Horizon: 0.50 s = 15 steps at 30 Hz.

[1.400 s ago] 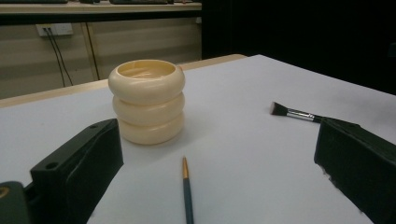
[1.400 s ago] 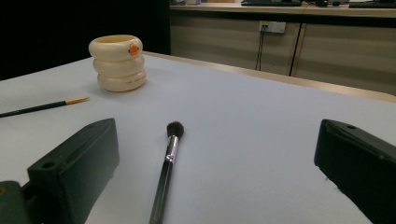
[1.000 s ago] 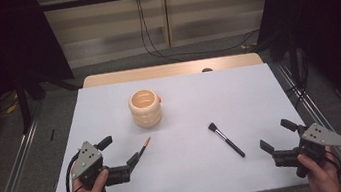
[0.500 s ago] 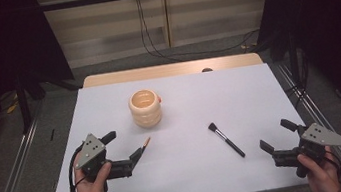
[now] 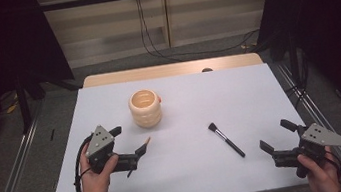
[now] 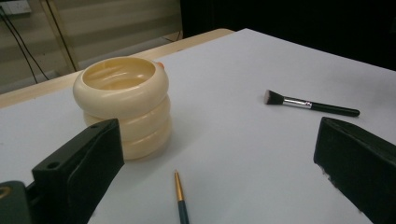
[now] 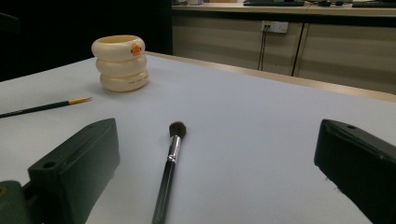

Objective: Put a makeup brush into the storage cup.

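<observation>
A cream ribbed cup (image 5: 145,108) stands upright on the white table (image 5: 238,91). In front of it lies a thin dark pencil with a gold end (image 5: 145,142). My left gripper (image 5: 130,140) is open, and the pencil (image 6: 179,198) lies on the table between its jaws, untouched. The cup (image 6: 122,105) is just beyond the left jaw. A black makeup brush (image 5: 226,139) lies right of centre. My right gripper (image 5: 276,135) is open near the front right edge, and the brush (image 7: 170,158) lies ahead between its jaws, with its bristles pointing away.
A wooden strip (image 5: 170,70) borders the table's far edge. Metal rails (image 5: 17,168) run along both sides, and cables hang at the back wall. The cup (image 7: 120,63) carries a small orange duck face on the side toward the right gripper.
My left gripper has moved forward and to the right, so that its jaws now straddle the pencil. The right gripper, the brush and the cup have stayed put.
</observation>
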Motion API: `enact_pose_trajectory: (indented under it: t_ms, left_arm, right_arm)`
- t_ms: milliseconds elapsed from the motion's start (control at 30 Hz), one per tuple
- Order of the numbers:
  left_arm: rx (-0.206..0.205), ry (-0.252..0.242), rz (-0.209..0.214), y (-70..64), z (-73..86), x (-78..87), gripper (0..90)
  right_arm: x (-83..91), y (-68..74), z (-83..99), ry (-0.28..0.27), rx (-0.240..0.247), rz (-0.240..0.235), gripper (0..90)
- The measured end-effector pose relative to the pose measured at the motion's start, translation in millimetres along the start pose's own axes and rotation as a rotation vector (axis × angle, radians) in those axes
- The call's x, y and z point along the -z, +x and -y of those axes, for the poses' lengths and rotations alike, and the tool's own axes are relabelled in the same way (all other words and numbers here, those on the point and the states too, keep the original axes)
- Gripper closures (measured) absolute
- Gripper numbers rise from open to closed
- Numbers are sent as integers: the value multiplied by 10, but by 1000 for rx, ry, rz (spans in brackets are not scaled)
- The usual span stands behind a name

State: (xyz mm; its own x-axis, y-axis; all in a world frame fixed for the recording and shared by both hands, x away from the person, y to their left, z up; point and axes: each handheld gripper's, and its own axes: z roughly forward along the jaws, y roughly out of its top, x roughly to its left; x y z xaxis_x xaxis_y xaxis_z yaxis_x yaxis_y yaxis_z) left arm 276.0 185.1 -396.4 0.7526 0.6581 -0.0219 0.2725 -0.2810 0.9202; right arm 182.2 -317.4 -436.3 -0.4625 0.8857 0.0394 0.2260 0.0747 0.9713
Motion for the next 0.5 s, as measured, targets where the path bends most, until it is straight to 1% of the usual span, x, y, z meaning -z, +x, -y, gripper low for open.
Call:
enact_pose_trajectory:
  t_ms: [33, 67, 100, 133, 167, 233, 333, 367, 400, 433, 500]
  left_arm:
    - [6, 7, -5, -1, -1, -11, 14]
    - [1, 16, 3, 11, -3, -25, 13]
    - [11, 27, 0, 8, -5, -38, 14]
    - [5, 30, 7, 19, -8, -55, 14]
    - [4, 46, 3, 22, -13, -63, 14]
    - [8, 51, 7, 33, -16, -90, 15]
    - [5, 67, -12, 47, -20, -131, 14]
    - [1, 85, -24, 48, -21, -152, 14]
    - [-1, 93, -16, 55, -22, -171, 16]
    - [-3, 106, -20, 57, -28, -182, 16]
    - [4, 125, -16, 69, -52, -210, 18]
  right_arm:
    - [1, 0, 0, 0, 1, -1, 1]
    - [2, -2, 0, -2, 5, 0, 1]
    - [2, 0, 1, -1, 5, -1, 1]
    - [0, 3, 1, 3, 0, -2, 1]
    - [0, 3, 1, 3, 0, -2, 1]
    - [2, 1, 1, 2, 3, -2, 1]
    - [-2, 2, 2, 3, -2, 1, 1]
    - [-2, 2, 2, 3, -2, 0, 1]
    - [-2, 4, 2, 3, -2, 2, 1]
    - [-3, 7, 2, 1, 2, 9, 1]
    - [4, -2, 1, 2, 4, 3, 1]
